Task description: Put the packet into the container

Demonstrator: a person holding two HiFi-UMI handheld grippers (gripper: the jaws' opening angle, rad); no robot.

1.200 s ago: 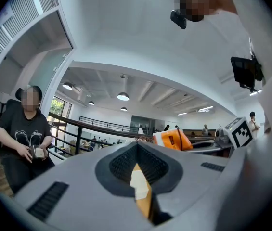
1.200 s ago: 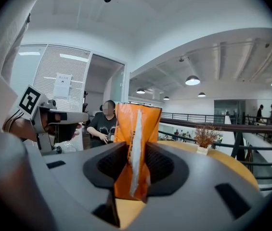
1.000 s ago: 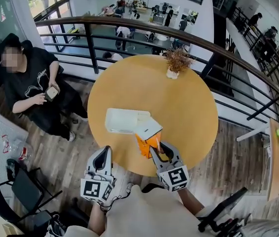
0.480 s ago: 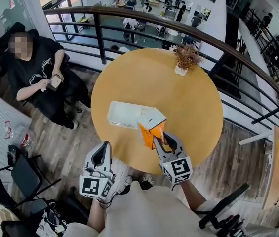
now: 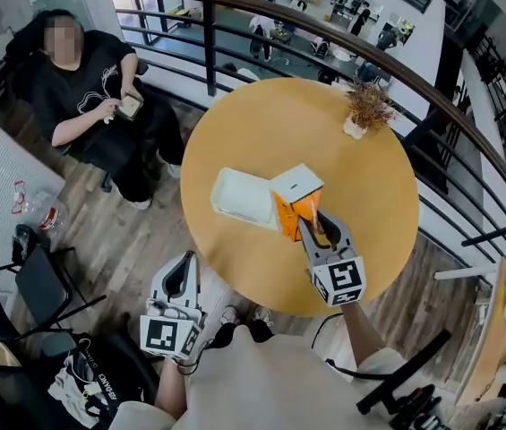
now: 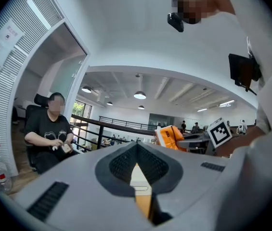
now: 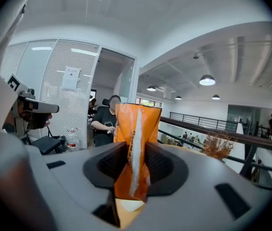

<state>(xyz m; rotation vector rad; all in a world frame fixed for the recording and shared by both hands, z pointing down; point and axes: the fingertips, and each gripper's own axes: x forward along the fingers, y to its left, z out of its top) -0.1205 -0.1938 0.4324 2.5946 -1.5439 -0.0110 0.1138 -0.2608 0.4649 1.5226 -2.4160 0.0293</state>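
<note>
Now the right gripper (image 5: pixel 313 229) pinches the orange packet (image 5: pixel 287 213) just beside the white container (image 5: pixel 242 197); the left gripper (image 5: pixel 181 282) seems closed, empty.

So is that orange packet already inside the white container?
No, the orange packet is clamped upright in the right gripper, not lying in the white container.

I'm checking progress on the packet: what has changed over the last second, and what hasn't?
The right gripper, still shut on the orange packet, carried it farther in over the table, alongside the right end of the white container. Nothing was grasped or released. The container stayed put; the left gripper stayed off the table.
</note>
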